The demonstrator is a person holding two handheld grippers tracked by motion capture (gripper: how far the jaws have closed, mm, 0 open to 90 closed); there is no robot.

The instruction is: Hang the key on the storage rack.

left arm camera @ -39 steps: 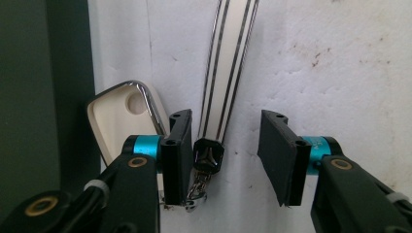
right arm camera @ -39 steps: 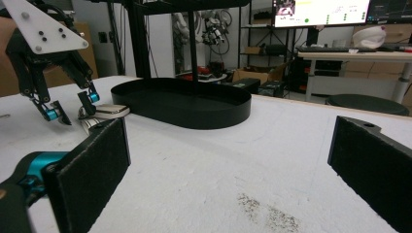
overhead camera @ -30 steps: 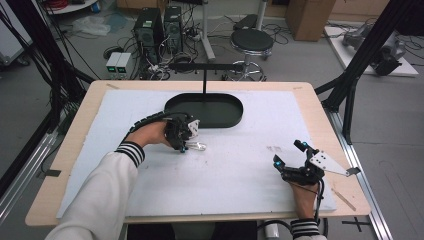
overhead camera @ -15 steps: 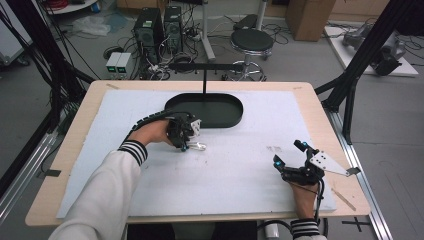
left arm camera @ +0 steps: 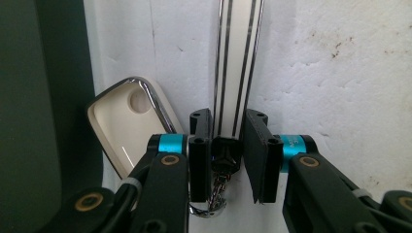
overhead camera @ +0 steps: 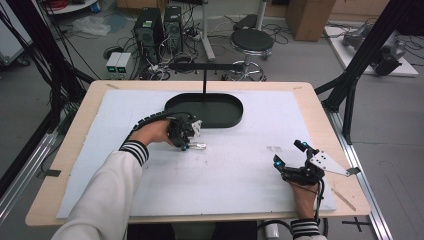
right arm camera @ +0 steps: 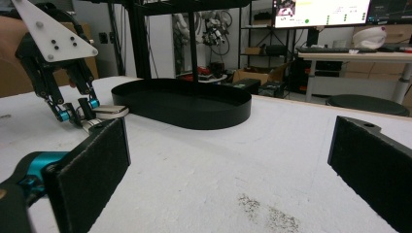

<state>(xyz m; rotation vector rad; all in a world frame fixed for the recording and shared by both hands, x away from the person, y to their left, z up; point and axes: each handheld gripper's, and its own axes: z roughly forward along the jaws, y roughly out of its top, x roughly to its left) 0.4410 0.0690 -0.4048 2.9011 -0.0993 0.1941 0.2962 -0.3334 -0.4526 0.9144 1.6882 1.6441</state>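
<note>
Risk: the strap [left arm camera: 236, 58] is pinched at its very end near the ring [left arm camera: 209, 209]; a lift could let it slip, or swing the fob [left arm camera: 127, 121] against the tray [overhead camera: 205, 110].
Left tongs [left arm camera: 228, 162]: jaws have just been closing, now nipped on the strap's dark end tab.
Right tongs [overhead camera: 291, 156]: spread wide, holding nothing, resting well apart on the worktop [overhead camera: 235, 175].
Location: strap and fob lie flat just beside the tray.

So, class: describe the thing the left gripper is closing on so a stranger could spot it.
Find the black oval tray on the white table. Just in front of its near rim, the left gripper pinches a cream strap with dark edge stripes. Beside it lies a cream, chrome-rimmed tag.
</note>
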